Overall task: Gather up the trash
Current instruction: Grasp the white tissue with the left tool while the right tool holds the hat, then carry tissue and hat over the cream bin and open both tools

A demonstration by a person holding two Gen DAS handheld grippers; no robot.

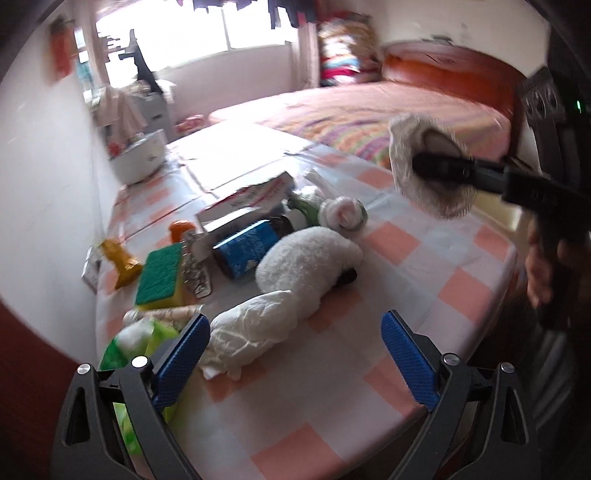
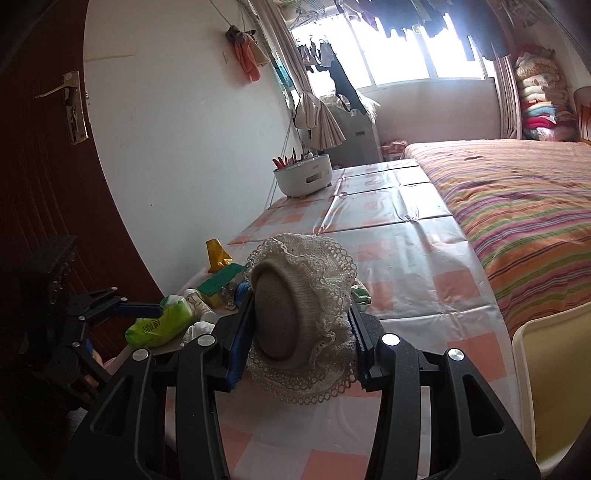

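Bedroom bench (image 1: 369,369) cluttered; right gripper (image 2: 299,328) jaws clamped on lace hat (image 2: 306,291), left gripper (image 1: 295,347) jaws apart near crumpled tissue (image 1: 247,332).

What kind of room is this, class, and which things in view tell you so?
Most likely a bedroom at home: a bed with a striped cover, folded blankets stacked by the window, and clothes hanging to dry above it.
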